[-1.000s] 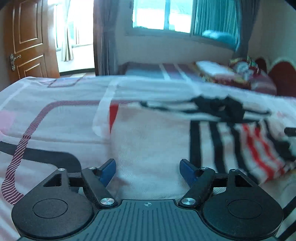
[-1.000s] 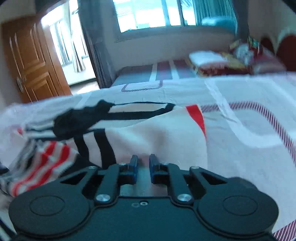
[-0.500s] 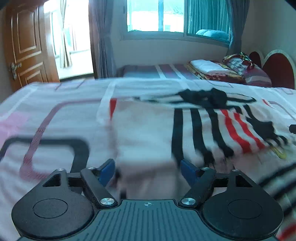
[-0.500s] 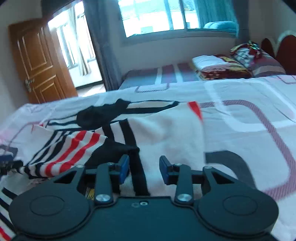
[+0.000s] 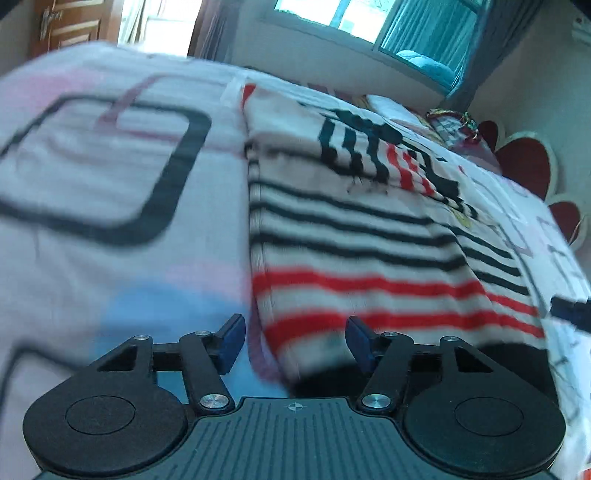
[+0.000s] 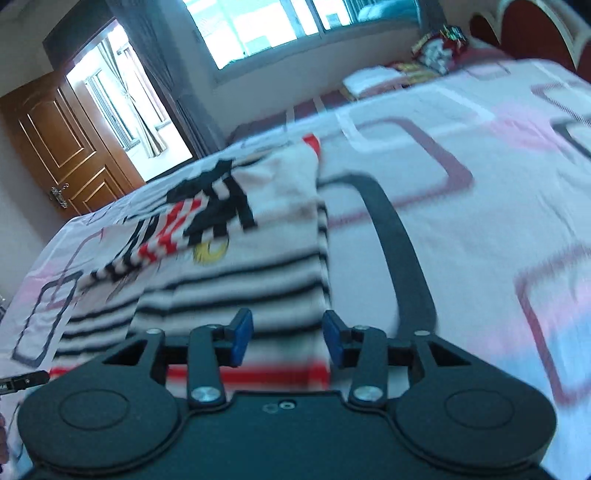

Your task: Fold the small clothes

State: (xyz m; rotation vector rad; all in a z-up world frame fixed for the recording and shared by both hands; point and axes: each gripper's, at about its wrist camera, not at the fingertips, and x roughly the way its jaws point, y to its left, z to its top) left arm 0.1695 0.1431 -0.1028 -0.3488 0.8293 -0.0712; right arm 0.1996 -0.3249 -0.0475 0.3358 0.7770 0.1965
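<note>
We see the striped garment [image 5: 369, 236] lying flat on the patterned bedsheet [image 5: 92, 166], its red-striped hem nearest us and a folded black-and-red part at its far end. Over the hem's left corner our left gripper [image 5: 293, 343] hovers, jaws partly apart and closing, the cloth between them but unpressed. Over the hem's right corner our right gripper [image 6: 288, 336] hovers, jaws opening, gripping nothing. Beyond the garment stand a wooden door [image 6: 62, 147] and a window [image 6: 280, 26].
</note>
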